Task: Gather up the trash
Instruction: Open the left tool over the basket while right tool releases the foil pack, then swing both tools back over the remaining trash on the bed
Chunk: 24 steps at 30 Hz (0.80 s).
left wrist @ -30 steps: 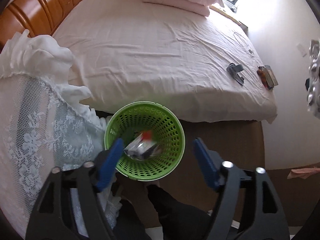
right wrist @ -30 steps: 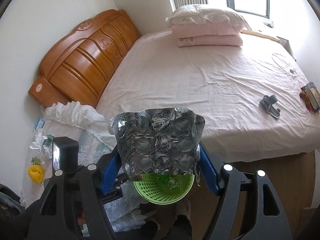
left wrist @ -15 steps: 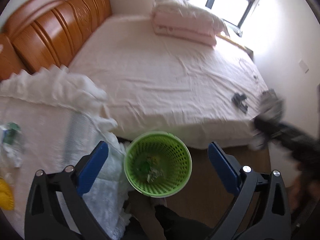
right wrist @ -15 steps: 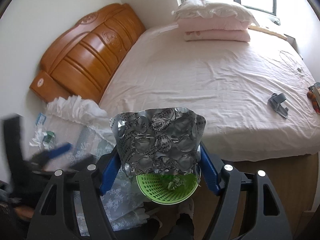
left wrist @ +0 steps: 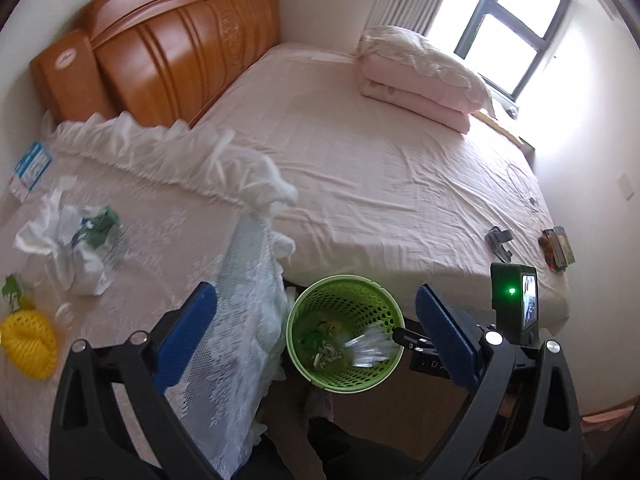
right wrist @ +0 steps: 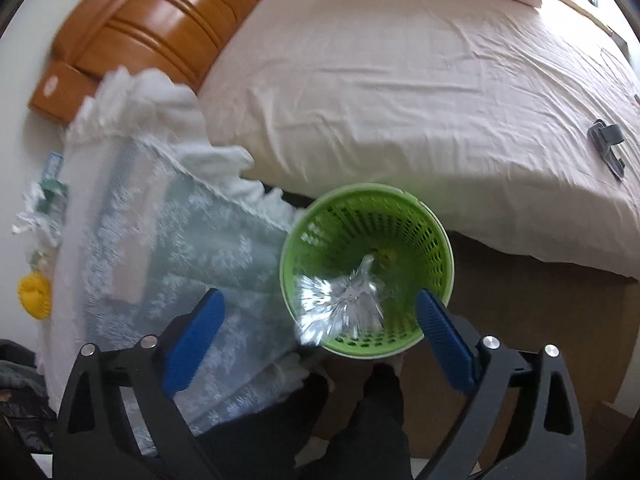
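Observation:
A green mesh waste basket (left wrist: 382, 304) (right wrist: 436, 240) stands on the floor between the bed and a lace-covered table. A silver foil blister pack (right wrist: 340, 304) is blurred in mid-fall inside the basket mouth; it also shows in the left wrist view (left wrist: 370, 350). My right gripper (right wrist: 320, 330) is open and empty just above the basket's near rim. My left gripper (left wrist: 316, 328) is open and empty, higher up over the table's edge. On the table lie crumpled white and green wrappers (left wrist: 76, 240) and a yellow foam net (left wrist: 28, 344).
The pink bed (left wrist: 380, 184) with folded quilts (left wrist: 420, 76) and a wooden headboard (left wrist: 160, 52) fills the back. A grey clip (left wrist: 500, 242) and a small box (left wrist: 560, 246) lie near the bed's right edge. The right gripper's body (left wrist: 514, 304) sits right of the basket.
My right gripper has opened and dropped the foil blister pack, which is falling into the basket, and has tilted down over it. My left gripper has pulled back and up towards the table.

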### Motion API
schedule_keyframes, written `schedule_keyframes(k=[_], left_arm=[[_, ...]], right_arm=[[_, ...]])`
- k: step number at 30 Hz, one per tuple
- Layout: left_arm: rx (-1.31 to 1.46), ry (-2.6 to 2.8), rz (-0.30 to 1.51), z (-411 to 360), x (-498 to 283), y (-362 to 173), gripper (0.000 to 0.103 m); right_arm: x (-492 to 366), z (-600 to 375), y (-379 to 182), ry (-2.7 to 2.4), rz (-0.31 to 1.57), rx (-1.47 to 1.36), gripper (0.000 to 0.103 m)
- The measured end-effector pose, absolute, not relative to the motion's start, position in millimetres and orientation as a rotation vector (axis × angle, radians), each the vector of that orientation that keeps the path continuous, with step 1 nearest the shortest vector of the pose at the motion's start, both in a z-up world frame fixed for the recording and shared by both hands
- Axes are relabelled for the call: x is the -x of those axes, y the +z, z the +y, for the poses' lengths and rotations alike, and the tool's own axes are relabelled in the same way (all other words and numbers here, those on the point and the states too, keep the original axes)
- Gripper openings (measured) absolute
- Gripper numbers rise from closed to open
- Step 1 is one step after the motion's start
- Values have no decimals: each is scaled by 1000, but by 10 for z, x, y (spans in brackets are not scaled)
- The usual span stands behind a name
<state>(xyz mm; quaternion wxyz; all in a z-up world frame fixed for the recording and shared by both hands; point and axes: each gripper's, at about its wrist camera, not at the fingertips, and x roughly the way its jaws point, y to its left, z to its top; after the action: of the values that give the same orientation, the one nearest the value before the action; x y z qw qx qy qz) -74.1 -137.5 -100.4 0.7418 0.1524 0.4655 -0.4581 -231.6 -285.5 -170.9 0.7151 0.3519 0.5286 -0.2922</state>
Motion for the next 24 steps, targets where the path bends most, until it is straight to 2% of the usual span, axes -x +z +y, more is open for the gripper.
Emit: schedule_keyframes(k=[4,15,24], left_arm=[[-320,-984,1018,-1280,700,-1008,95],[-260,-968,922,-1099,593,-641,95],[-239,-949,932,-1028,525,-633,95]], right_arm=[[2263,-2846,-1511,-656,1139,-770,96],[2160,-2781,-123,-658,884,-560,100],[2062,-2681,35,-623,877,-531,101]])
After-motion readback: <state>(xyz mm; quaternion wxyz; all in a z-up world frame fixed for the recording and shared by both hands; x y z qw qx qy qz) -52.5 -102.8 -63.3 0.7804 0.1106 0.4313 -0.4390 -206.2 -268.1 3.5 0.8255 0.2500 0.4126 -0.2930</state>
